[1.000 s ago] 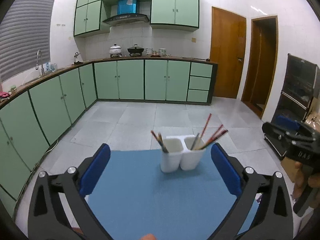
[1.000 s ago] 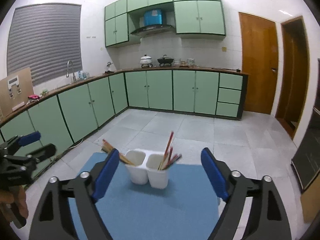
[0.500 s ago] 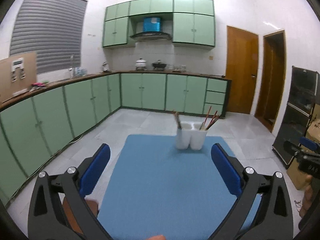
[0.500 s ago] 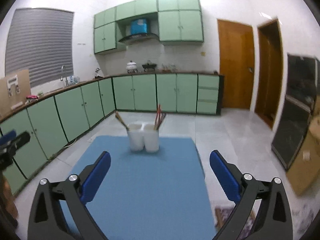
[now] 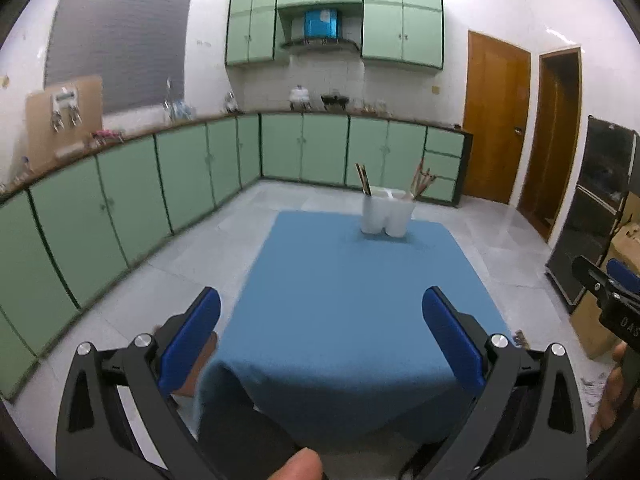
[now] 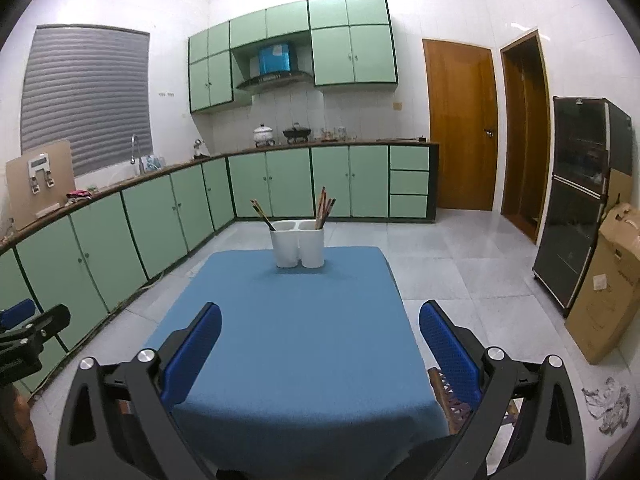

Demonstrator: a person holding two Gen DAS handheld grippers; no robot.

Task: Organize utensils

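Note:
A white two-cup utensil holder (image 5: 386, 216) (image 6: 298, 243) stands at the far end of a table covered with a blue cloth (image 5: 352, 304) (image 6: 296, 340). Brown chopsticks (image 6: 262, 213) lean in its left cup and reddish ones (image 6: 324, 208) stand in its right cup. My left gripper (image 5: 320, 332) is open and empty, held back over the near edge of the table. My right gripper (image 6: 320, 340) is open and empty too, also over the near edge. Each gripper shows at the other view's edge (image 5: 608, 292) (image 6: 24, 332).
Green cabinets (image 6: 120, 236) run along the left and back walls. A dark glass cabinet (image 6: 576, 200) and a cardboard box (image 6: 608, 288) stand at the right. Wooden doors (image 6: 460, 128) are behind. A chair edge (image 6: 444, 392) shows beside the table.
Both grippers have pulled back and up from the utensil holder, which now looks small and far. Both stayed open and empty.

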